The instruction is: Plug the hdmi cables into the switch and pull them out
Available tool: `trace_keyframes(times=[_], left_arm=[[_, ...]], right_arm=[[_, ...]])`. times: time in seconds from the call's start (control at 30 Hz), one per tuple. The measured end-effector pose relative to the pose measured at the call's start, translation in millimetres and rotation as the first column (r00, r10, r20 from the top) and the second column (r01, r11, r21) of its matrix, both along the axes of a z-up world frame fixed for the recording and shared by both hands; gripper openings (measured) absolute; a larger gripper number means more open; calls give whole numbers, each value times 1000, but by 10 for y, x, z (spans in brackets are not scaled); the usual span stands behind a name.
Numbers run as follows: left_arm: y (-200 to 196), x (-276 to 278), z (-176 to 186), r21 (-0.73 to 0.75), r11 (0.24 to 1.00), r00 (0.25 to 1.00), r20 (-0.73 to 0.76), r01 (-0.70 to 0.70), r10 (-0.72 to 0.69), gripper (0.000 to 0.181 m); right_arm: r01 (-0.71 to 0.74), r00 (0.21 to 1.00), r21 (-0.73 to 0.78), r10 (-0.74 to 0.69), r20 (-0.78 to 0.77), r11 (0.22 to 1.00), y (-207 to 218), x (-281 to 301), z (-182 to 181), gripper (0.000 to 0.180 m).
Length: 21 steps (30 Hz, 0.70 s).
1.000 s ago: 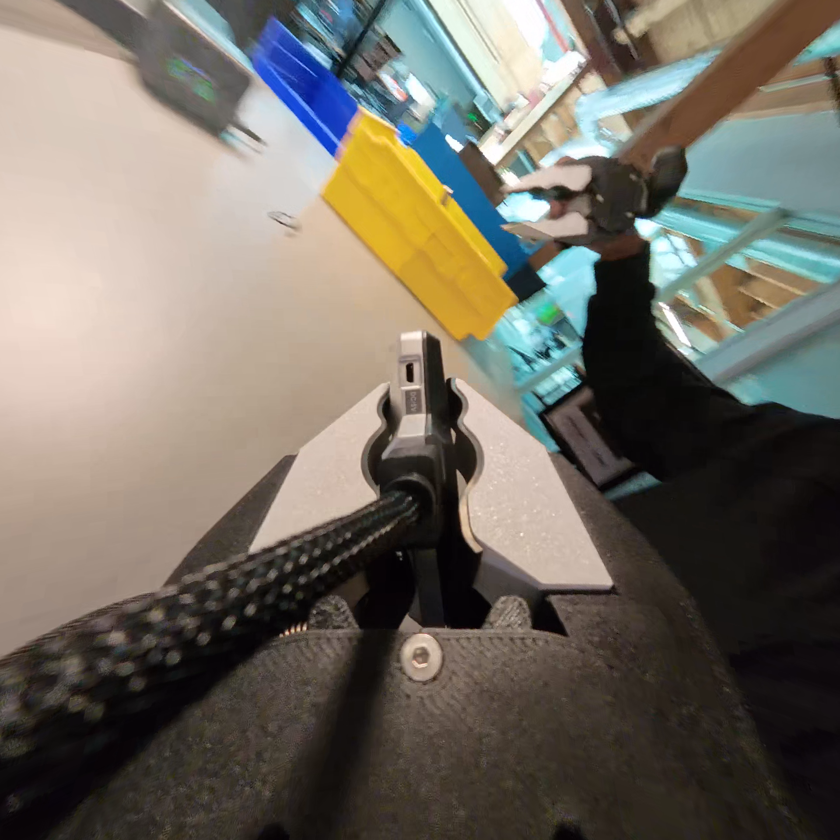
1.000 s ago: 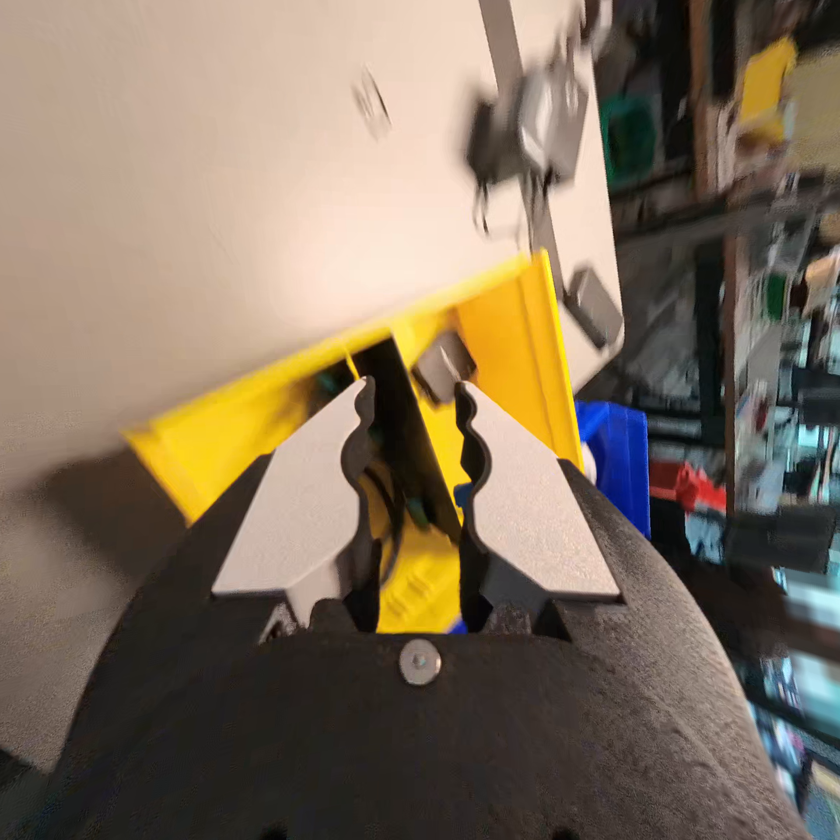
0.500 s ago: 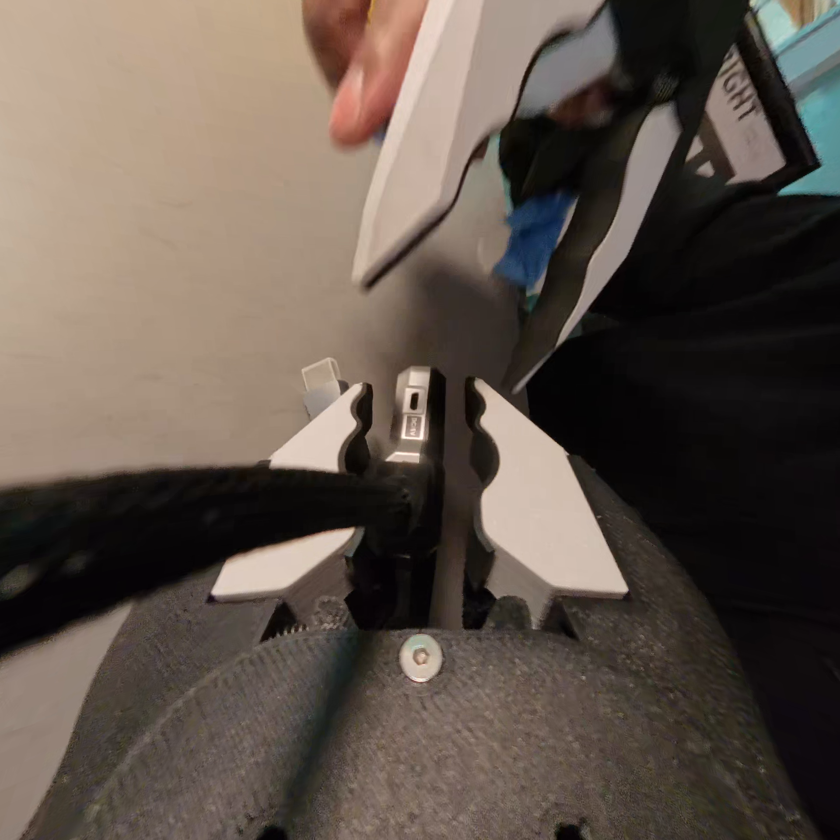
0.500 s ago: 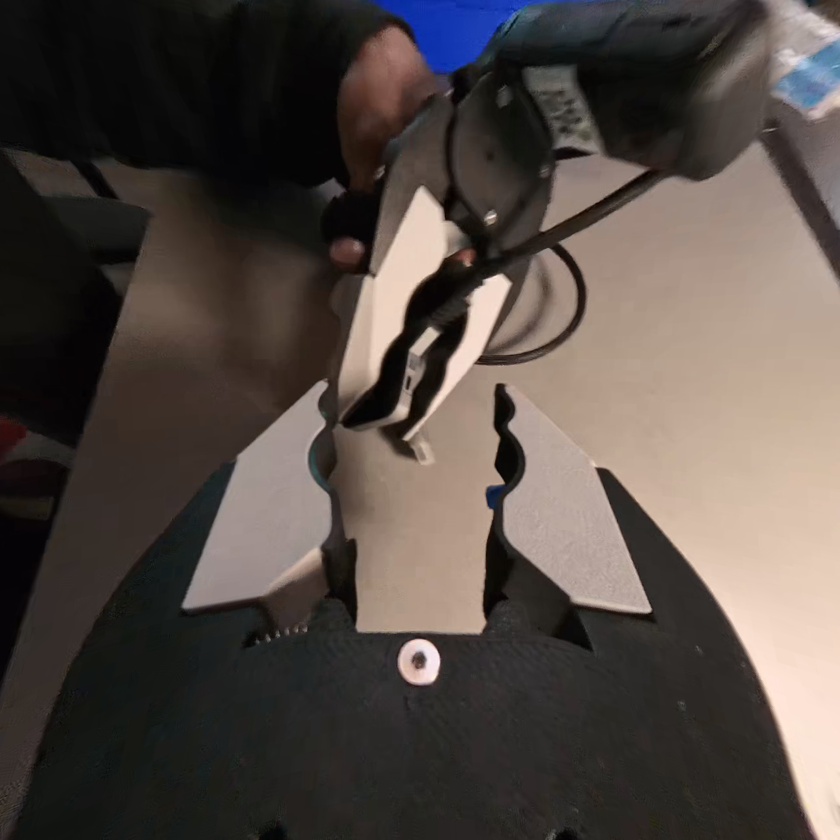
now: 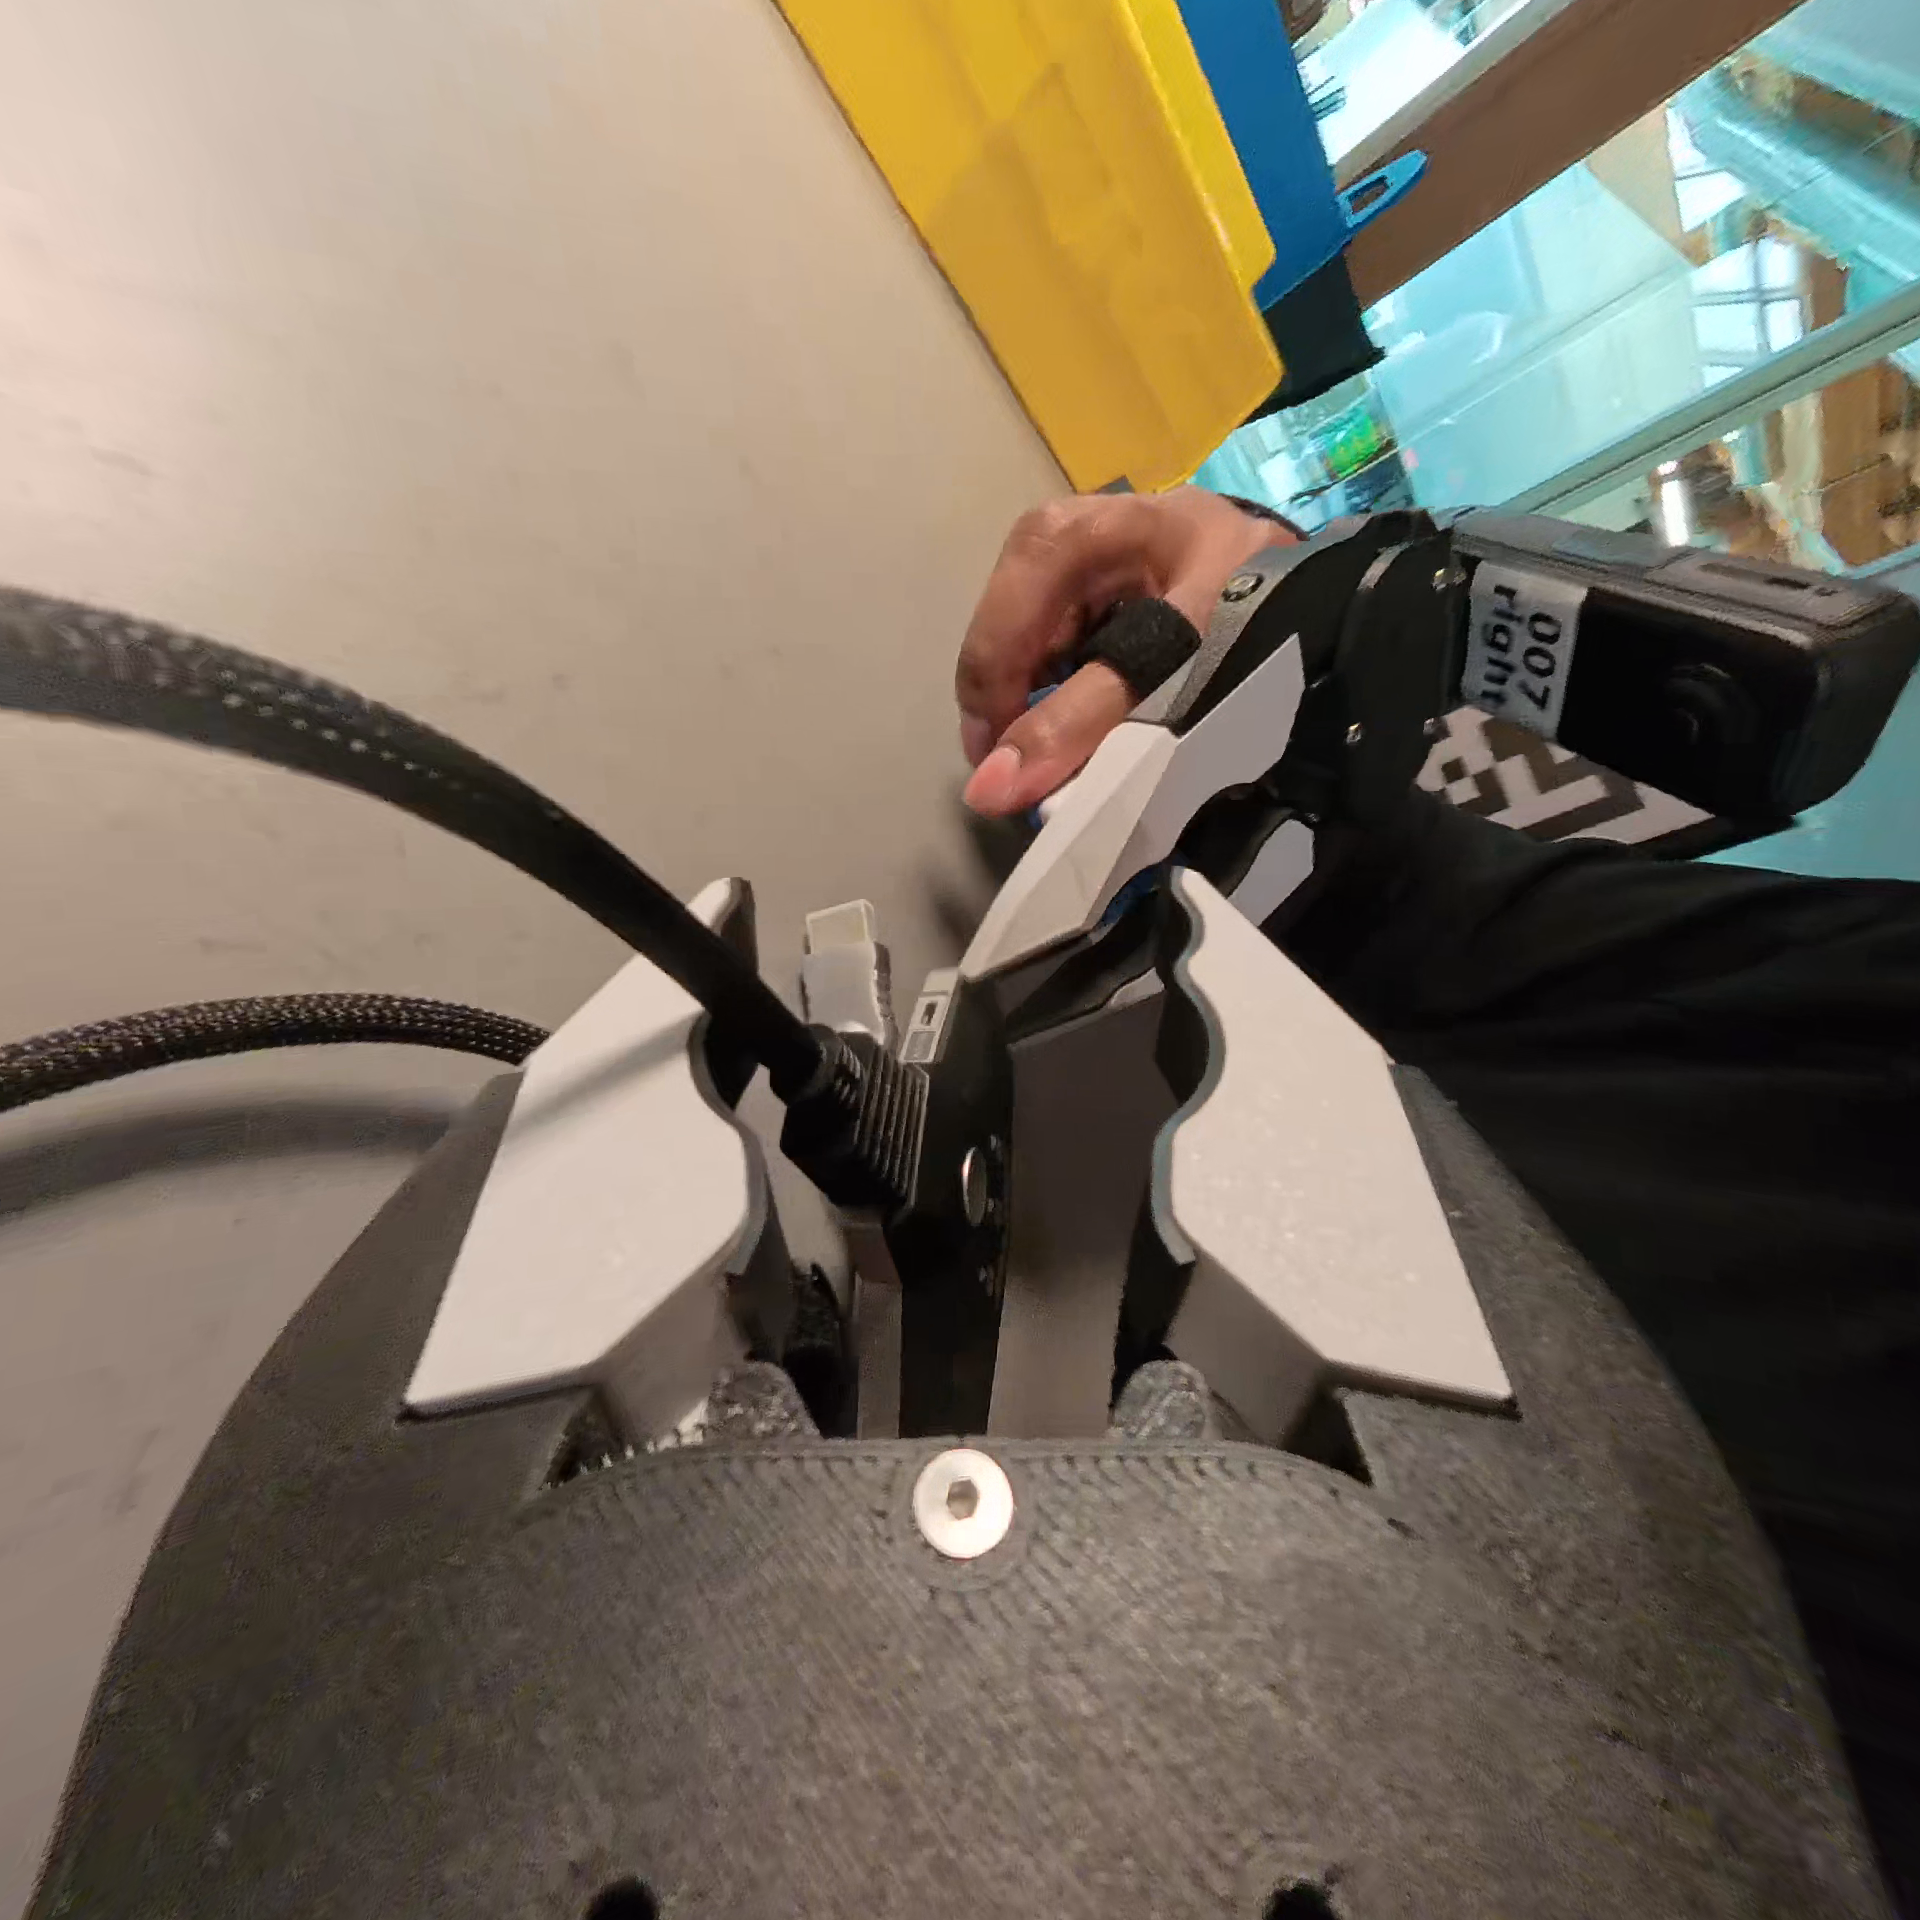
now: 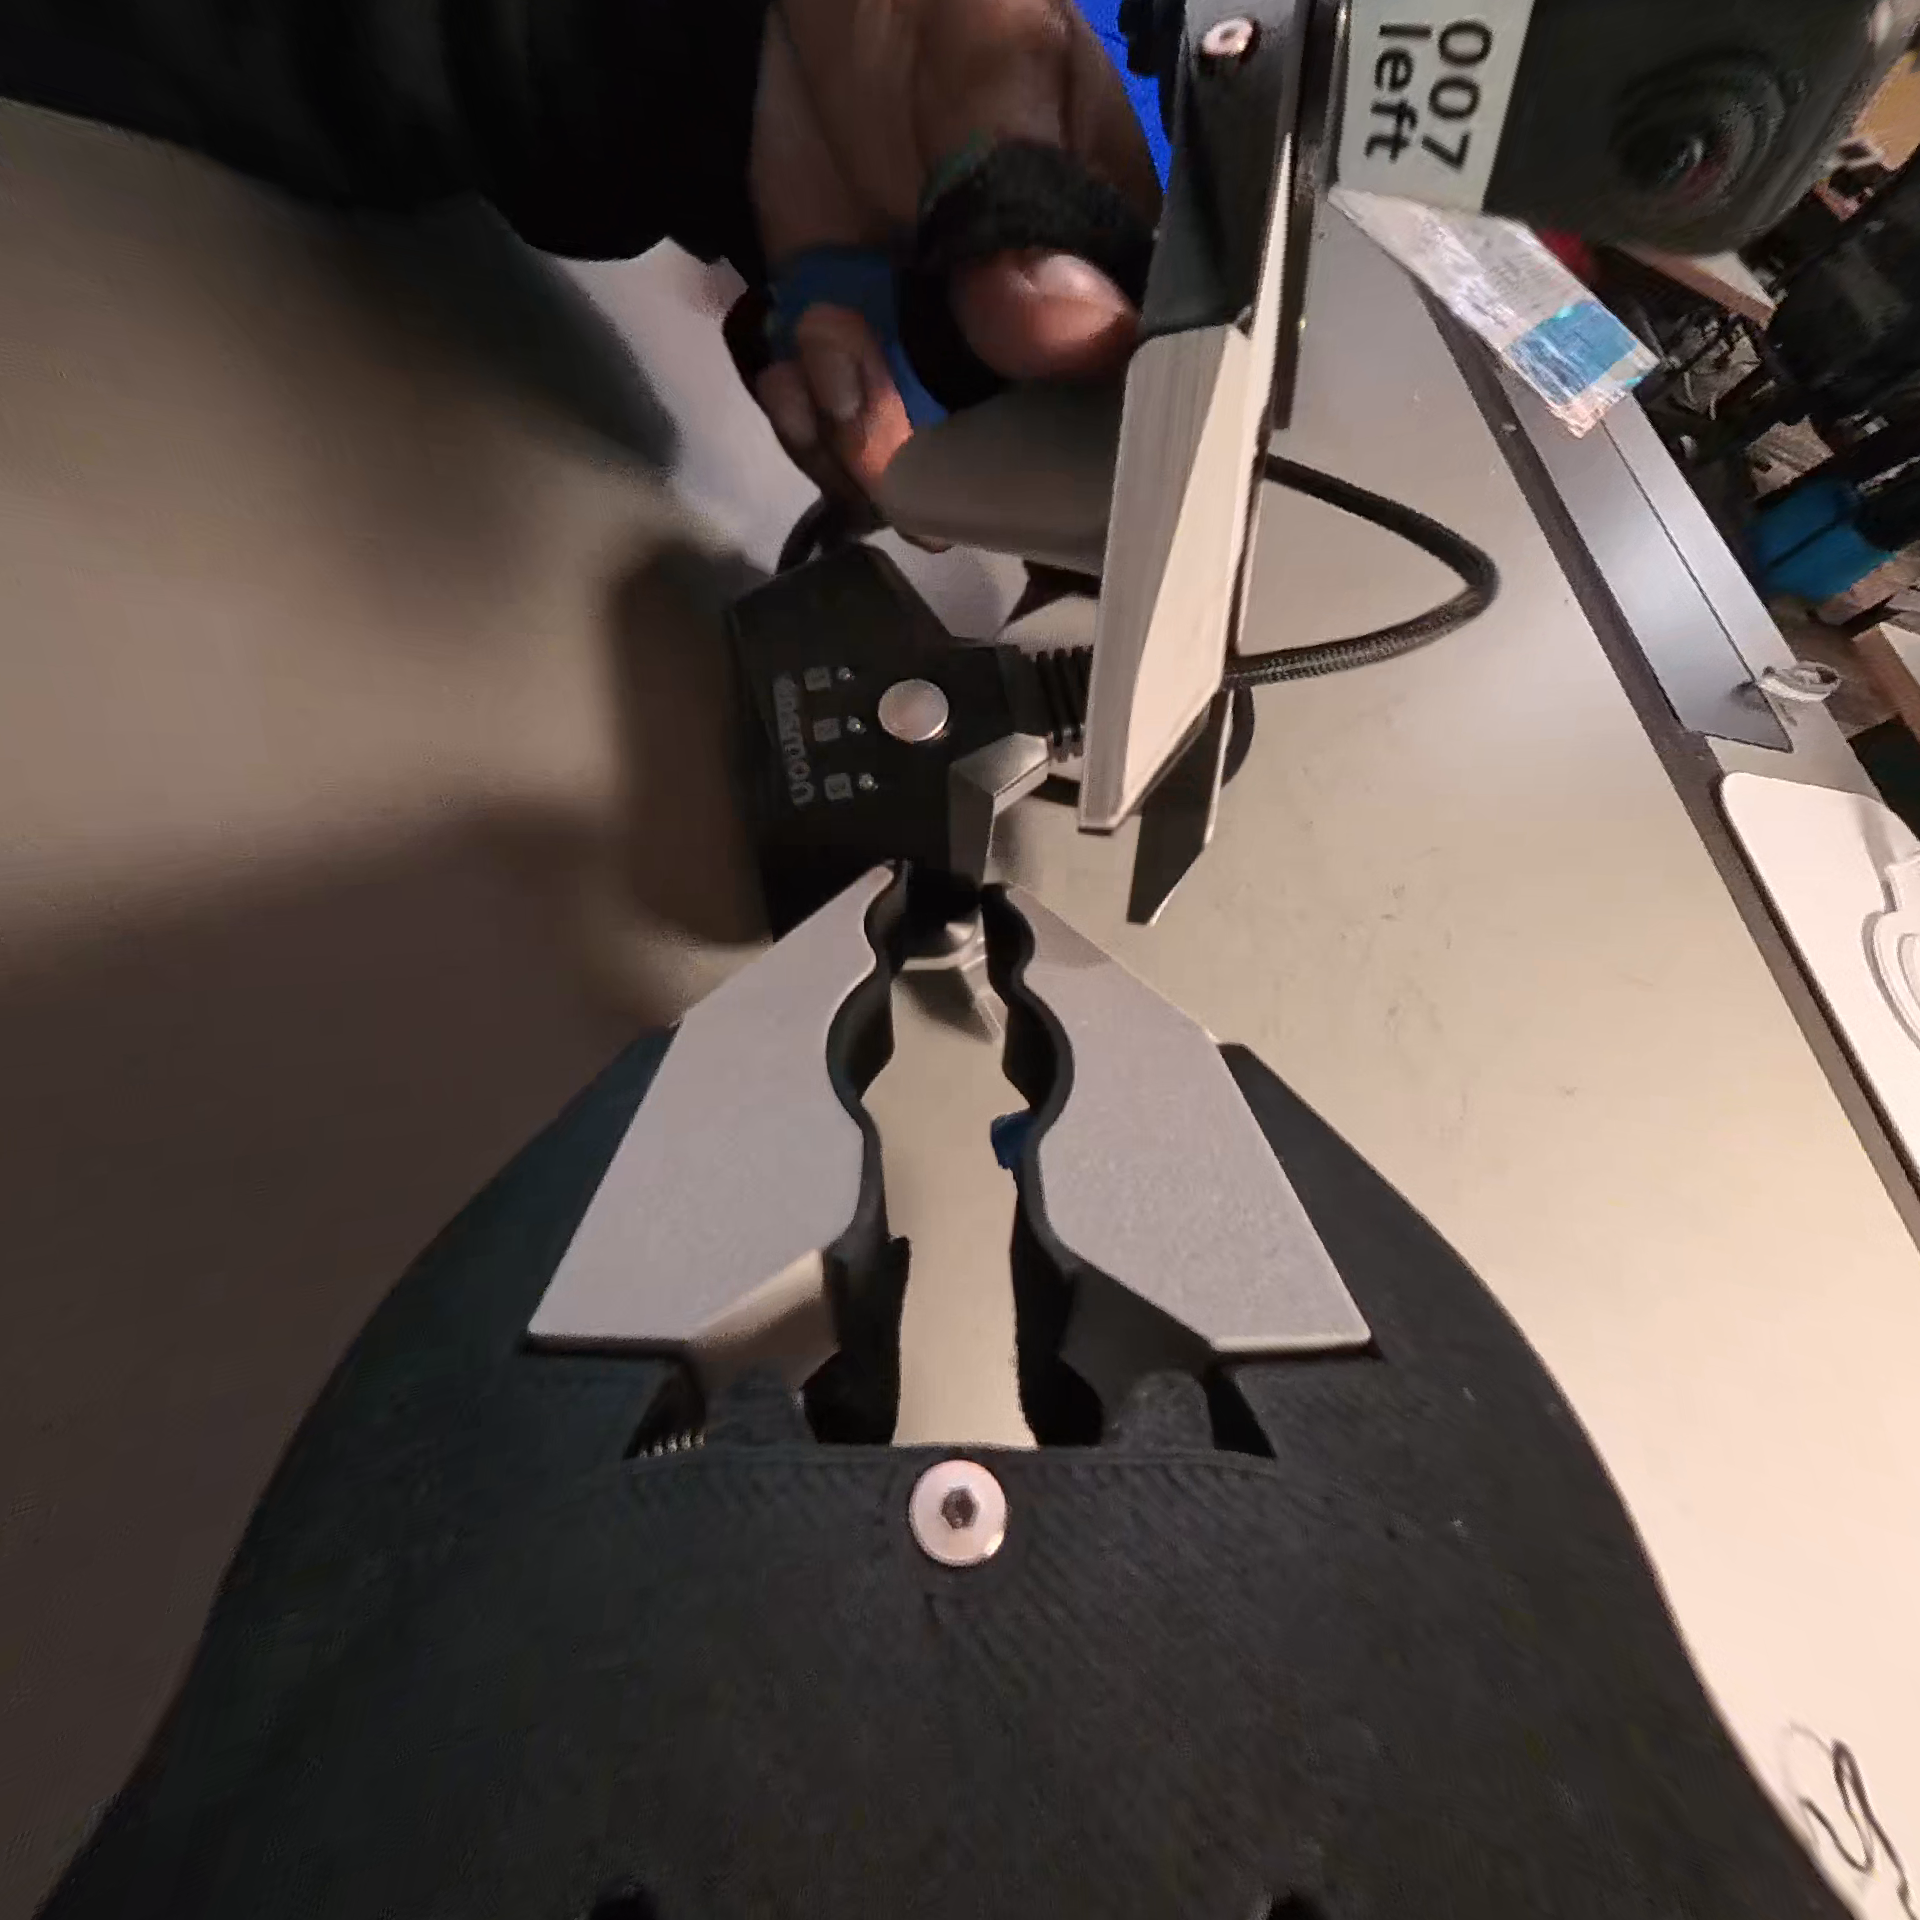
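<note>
The left side of the right wrist view is a brown blur, and the switch's point(image 6: 847, 727) far ports are hidden behind the left gripper's plates. The left gripper point(image 5: 961, 1049) stands spread wide around the switch point(image 5: 956, 1143); whether its fingers touch it cannot be told. The right gripper point(image 6: 940, 925) is nearly pressed together, its tips pinching a silver plug point(image 6: 940, 951) at the switch's near edge. The switch is a flat black box with a round metal button, held above the beige table point(image 6: 1455, 1039). A braided black cable point(image 5: 416, 769) with a ribbed collar enters its left side. A yellow bin point(image 5: 1049, 208) sits far right.
</note>
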<state>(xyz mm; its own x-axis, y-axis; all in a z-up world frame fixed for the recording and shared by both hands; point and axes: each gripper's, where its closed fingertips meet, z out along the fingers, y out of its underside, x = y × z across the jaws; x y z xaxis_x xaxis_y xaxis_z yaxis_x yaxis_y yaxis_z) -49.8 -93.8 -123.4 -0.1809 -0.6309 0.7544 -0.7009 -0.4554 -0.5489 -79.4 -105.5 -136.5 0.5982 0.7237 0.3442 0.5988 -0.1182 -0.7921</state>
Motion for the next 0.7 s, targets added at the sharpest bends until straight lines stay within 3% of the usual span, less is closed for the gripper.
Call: trace_keyframes(times=[0.17, 0.3, 0.47, 0.63, 0.7], left_arm=[[32, -215, -11, 197, 976, 995, -30, 95, -91, 85], [-40, -556, 17, 392, 883, 963, -36, 258, -266, 91], [49, -787, -1, 442, 842, 948, -76, 311, -310, 90], [414, -915, 298, 430, 887, 976, 52, 169, -212, 79], [741, -900, 305, 468, 883, 994, 74, 34, -78, 79]], right_arm=[[-13, 999, -53, 11, -37, 999, -58, -17, -33, 24], [-43, 999, -60, 42, -16, 997, -98, -82, -105, 30], [-44, 999, -78, 41, -30, 996, -88, -99, -113, 36], [-30, 998, -88, 25, -54, 996, -65, -91, -88, 36], [-7, 998, -86, 2, -60, 996, -27, -65, -70, 36]])
